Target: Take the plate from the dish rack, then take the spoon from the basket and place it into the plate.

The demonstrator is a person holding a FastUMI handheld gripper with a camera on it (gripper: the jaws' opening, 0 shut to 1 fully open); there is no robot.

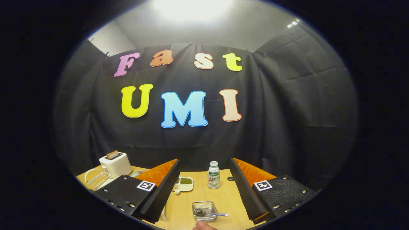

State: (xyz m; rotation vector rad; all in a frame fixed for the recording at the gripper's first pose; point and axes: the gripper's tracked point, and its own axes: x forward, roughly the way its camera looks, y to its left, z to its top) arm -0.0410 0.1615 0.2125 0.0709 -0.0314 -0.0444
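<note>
Fingers (204, 191) are wide open and hold nothing. The rack (99, 179) with the plate (138, 173) is off to their left, by the counter's (223, 195) back left corner.

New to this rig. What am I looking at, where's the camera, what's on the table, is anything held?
No robot arm here: a person carries a handheld two-finger gripper, and the fisheye camera rides on it, looking forward along the fingers. The fingers are spread wide and hold nothing.

On the wooden table: a small wire basket between the fingers, with a spoon lying in it, handle sticking out. Beyond it stand a small bottle and a divided dish. By the left finger are a white toaster and a white wire dish rack. A fingertip shows nearest the camera.
</note>
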